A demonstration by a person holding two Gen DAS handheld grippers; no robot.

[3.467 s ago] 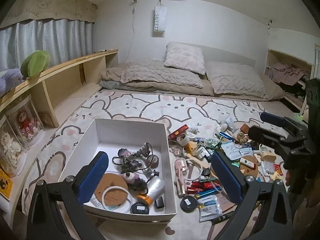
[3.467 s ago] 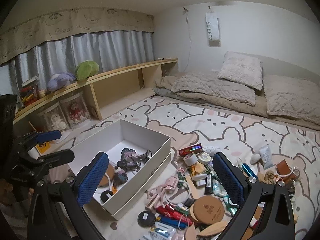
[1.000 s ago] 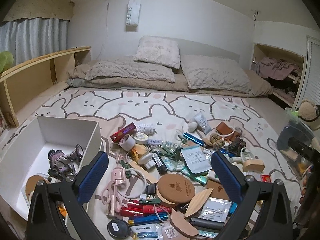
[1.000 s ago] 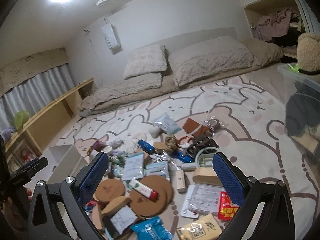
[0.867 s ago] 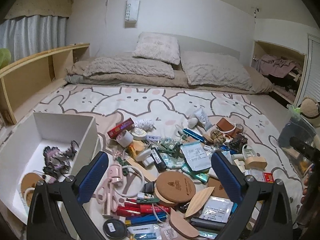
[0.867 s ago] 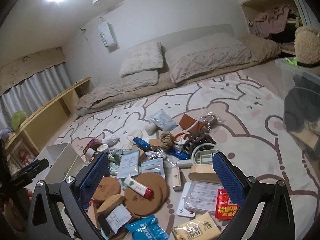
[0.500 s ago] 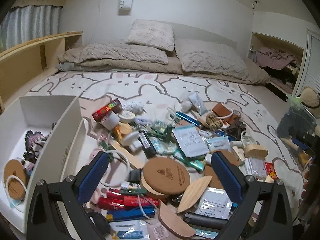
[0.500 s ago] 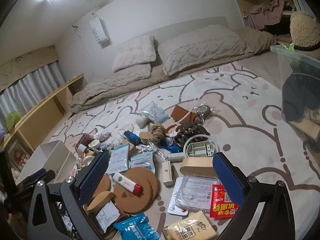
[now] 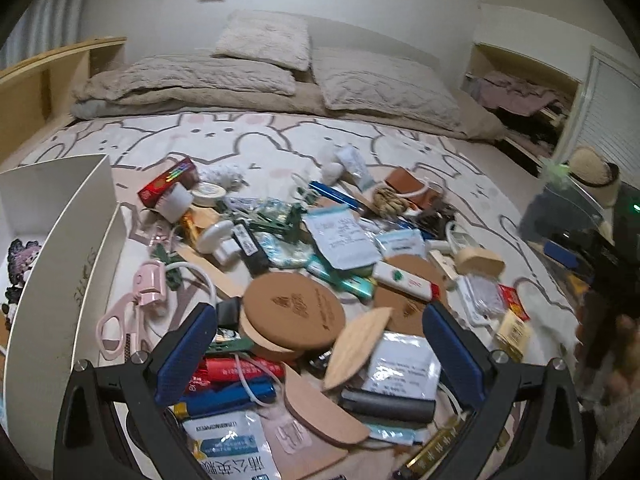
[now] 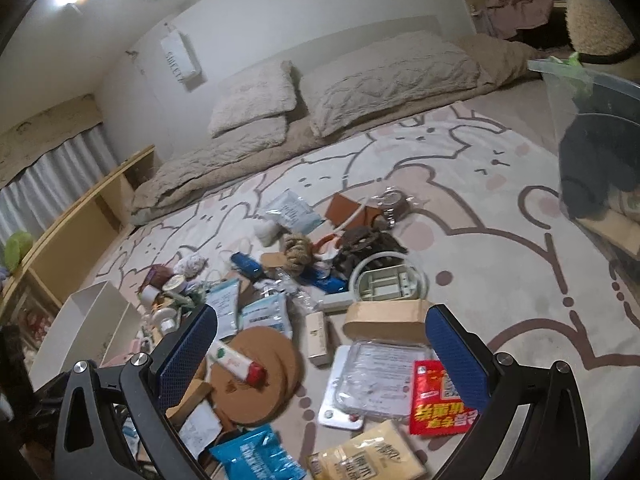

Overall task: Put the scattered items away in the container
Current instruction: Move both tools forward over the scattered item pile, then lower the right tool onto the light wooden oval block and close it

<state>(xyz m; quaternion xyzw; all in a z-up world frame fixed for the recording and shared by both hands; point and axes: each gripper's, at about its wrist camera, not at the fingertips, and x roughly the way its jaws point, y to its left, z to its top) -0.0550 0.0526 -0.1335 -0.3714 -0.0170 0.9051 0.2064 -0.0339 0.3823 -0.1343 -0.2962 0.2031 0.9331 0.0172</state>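
Note:
A heap of small items covers the bunny-print rug. My left gripper (image 9: 318, 354) is open, low over round cork coasters (image 9: 294, 311), red tubes (image 9: 236, 370) and a white sachet (image 9: 402, 368). The white box (image 9: 68, 256) stands at the left with a few things inside. My right gripper (image 10: 320, 354) is open above a clear blister pack (image 10: 374, 376), a red packet (image 10: 442, 400), a wooden block (image 10: 386, 318) and cork coasters (image 10: 260, 368). The white box (image 10: 86, 314) shows far left there. Nothing sits between either pair of fingers.
Beige quilts and pillows (image 9: 280, 64) lie along the back wall. A wooden shelf (image 10: 80, 216) runs down the left side. A clear plastic bin (image 10: 600, 140) with dark contents stands at the right, a straw hat (image 10: 592, 24) behind it. Bare rug (image 10: 520, 280) lies right of the heap.
Both grippers have dropped lower and closer to the heap. The left one has swung right, away from the box. Both stay open and hold nothing.

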